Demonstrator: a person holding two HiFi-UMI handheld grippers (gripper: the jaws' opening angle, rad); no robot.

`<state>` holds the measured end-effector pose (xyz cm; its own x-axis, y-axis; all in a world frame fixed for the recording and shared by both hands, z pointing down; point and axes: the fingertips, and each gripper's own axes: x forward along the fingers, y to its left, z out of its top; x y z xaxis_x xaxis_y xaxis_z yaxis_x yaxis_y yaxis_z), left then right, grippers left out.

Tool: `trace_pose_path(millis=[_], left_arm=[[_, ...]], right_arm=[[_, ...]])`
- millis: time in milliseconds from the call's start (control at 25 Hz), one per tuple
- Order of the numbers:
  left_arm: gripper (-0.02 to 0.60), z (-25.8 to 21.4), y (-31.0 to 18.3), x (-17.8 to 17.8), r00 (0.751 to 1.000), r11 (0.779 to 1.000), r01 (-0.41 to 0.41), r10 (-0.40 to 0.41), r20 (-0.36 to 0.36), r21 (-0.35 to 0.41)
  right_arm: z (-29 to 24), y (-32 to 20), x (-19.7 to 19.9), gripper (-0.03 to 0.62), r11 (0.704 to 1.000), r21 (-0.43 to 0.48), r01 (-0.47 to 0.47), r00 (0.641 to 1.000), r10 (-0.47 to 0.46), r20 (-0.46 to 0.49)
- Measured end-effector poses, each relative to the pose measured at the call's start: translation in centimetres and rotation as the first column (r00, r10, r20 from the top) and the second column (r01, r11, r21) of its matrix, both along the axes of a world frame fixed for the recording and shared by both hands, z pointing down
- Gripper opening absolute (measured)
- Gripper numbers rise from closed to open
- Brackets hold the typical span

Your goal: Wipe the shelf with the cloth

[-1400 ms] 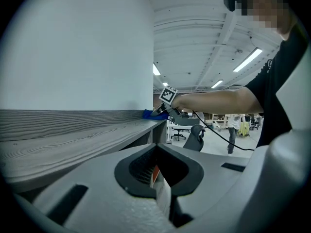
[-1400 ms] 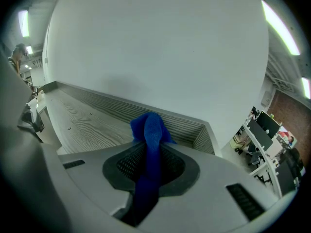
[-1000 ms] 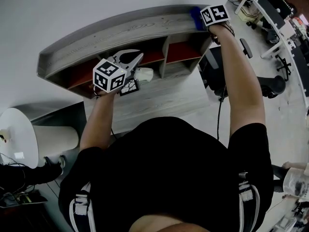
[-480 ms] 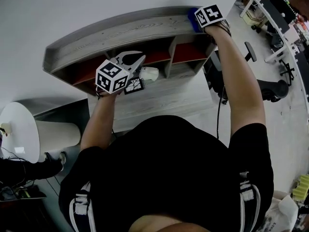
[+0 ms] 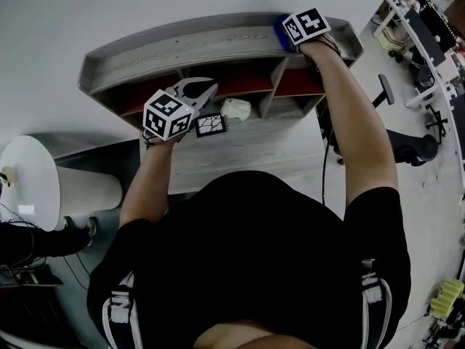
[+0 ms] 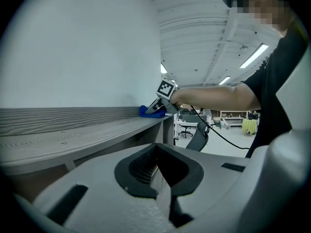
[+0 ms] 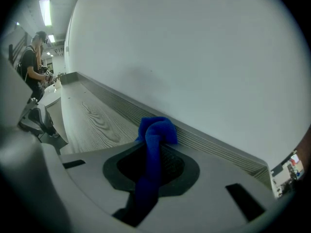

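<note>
The grey wood shelf [image 5: 203, 46] stands against the white wall, with red-backed compartments below its top board. My right gripper [image 5: 285, 32] is shut on a blue cloth [image 5: 280, 27] and presses it on the top board near the back lip, towards the right end. In the right gripper view the cloth [image 7: 154, 132] bunches up between the jaws of that gripper [image 7: 154, 147]. My left gripper [image 5: 203, 91] hovers in front of the compartments, shut and holding nothing. In the left gripper view its jaws [image 6: 158, 171] meet, and the cloth [image 6: 148, 111] shows far along the board.
Below the shelf, a white object [image 5: 236, 109] and a small patterned card [image 5: 211, 125] lie on the desk [image 5: 240, 155]. A white round table [image 5: 25, 195] stands at the left and an office chair [image 5: 414, 144] at the right. A person [image 7: 33, 67] stands far off.
My right gripper has slid the blue cloth leftward along the top board, away from the shelf's right end. The left gripper has stayed in front of the compartments.
</note>
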<state>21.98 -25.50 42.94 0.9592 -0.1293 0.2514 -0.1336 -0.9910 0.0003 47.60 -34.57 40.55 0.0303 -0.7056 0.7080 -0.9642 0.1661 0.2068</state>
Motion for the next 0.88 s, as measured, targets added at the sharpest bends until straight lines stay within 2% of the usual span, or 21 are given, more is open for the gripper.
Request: trace_pose_path(millis=[120,320,560,880], left_arm=[[0.015,-0.1,-0.4,-1.2,1.000,1.000,0.014,-0.014,0.000,-0.002],[0.017,-0.1,-1.0,-3.2,0.999,0.999,0.034,-0.034,0.000,-0.003],[0.017,-0.3,-1.8,-6.5,0.998,0.998,0.069,-0.069,0.002,-0.004],[0.017,0.3,-3.1,-11.6,0.991,0.991,0.132,-0.131,0.015,-0.011]], right_arm=[[0.0,-0.6,-1.8,0.054,1.000,-0.014,0.028,0.999,-0.029,-0.038],[0.1,-1.9,-5.9,0.055,0.997,-0.010,0.078,0.997,-0.077,0.014],[0.1,-4.0,-11.8,0.055,0.988,-0.015,0.157,0.987,-0.157,-0.016],[0.4,-6.6,-19.0,0.054,0.971,-0.011,0.239,0.971,-0.240,-0.001]])
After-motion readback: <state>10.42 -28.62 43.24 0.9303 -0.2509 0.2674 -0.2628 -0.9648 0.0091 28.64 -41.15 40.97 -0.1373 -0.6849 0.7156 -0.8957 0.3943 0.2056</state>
